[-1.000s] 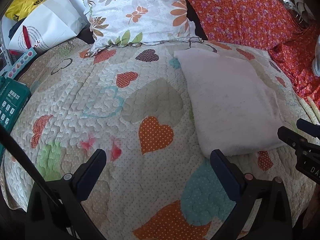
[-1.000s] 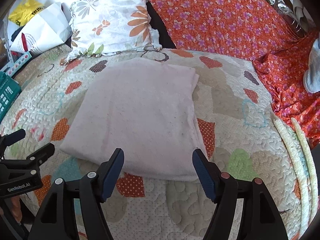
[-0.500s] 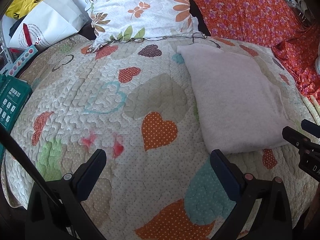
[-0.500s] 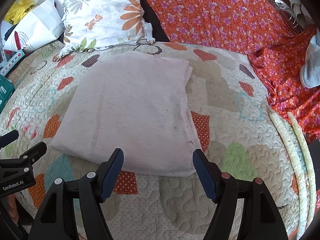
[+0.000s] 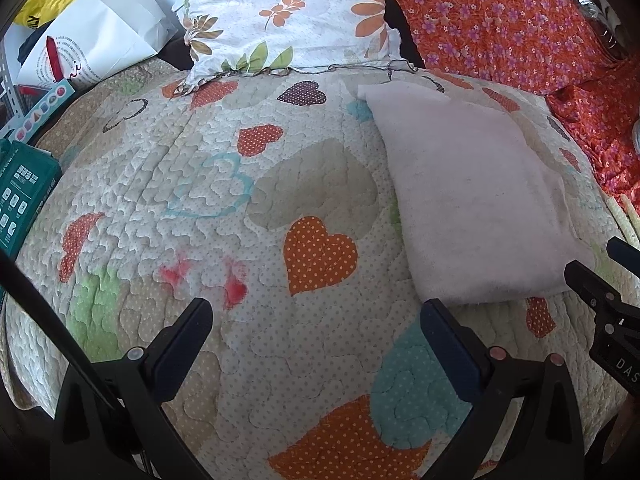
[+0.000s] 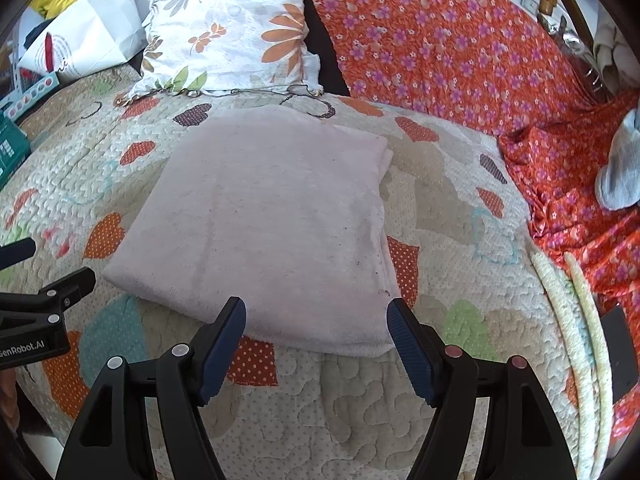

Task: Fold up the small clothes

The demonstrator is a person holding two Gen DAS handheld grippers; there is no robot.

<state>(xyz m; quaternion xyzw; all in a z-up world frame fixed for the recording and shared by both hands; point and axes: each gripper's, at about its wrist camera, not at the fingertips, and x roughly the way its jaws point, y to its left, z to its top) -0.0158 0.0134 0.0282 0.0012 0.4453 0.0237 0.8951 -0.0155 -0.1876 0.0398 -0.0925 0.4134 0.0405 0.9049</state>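
Both grippers hover released over the quilt (image 5: pixel 280 184).
Right gripper (image 6: pixel 316 320) faces the folded pale cloth (image 6: pixel 272 220) mid-frame; left gripper (image 5: pixel 316 320) points beside it.

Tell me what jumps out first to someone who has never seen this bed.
The pale pink folded cloth lies flat on the heart-patterned quilt, just ahead of the open right hand-held gripper. Behind it a floral pillow leans at the head of the bed, with a bright orange flowered fabric to its right. The left hand-held gripper hangs open over bare quilt, with the cloth off to its right.
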